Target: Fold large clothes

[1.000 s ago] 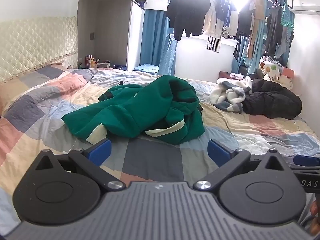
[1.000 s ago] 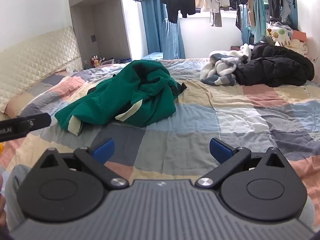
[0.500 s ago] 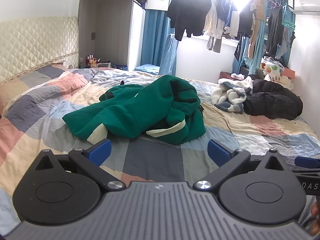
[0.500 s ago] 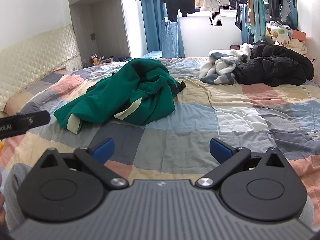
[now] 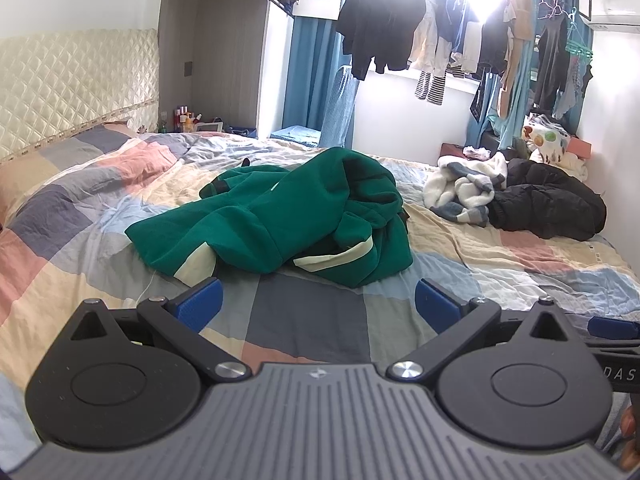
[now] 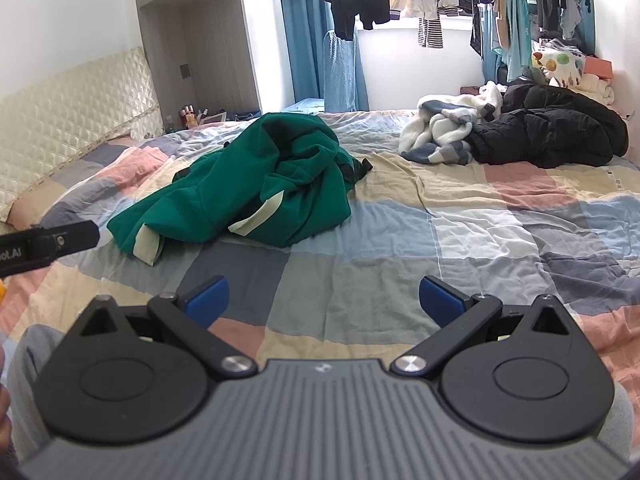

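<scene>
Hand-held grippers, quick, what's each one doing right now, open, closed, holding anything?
Left hand-held gripper: open, holding nothing, short of the crumpled green sweatshirt.
Right hand-held gripper: open, holding nothing, over the patchwork quilt.

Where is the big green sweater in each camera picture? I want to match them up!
Left wrist view: the green sweater lies crumpled in the middle of the picture, just beyond the open left gripper.
Right wrist view: it sits left of centre, beyond the open right gripper and to its left.
Shared landmark: the black jacket heaped at the far right of the bed.
</scene>
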Available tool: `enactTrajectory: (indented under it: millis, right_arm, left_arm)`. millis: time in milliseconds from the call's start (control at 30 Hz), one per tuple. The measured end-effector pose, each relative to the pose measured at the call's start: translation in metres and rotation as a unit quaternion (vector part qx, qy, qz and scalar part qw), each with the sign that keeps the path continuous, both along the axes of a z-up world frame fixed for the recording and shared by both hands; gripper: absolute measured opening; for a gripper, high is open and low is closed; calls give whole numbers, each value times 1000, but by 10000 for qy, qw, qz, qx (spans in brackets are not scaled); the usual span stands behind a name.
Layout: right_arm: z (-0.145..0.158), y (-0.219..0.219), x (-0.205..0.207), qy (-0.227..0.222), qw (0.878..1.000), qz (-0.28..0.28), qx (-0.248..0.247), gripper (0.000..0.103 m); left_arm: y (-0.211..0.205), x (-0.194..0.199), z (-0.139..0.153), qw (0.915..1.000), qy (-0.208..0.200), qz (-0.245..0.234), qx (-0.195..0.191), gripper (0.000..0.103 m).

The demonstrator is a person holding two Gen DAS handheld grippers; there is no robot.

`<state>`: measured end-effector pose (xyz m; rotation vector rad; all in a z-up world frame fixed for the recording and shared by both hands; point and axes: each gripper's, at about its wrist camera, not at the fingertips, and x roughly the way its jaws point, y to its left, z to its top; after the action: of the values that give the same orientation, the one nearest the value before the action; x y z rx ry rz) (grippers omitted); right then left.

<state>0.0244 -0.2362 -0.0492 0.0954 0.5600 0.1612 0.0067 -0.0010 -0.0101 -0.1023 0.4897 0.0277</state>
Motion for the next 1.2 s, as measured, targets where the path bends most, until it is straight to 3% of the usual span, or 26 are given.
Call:
enactTrajectory:
  millis: [1200]
  right_arm:
    - [-8,-1,-1,136,9999,-35,84,103]
  left_arm:
    - [1,1,-15,10000,22,-10,-5,103]
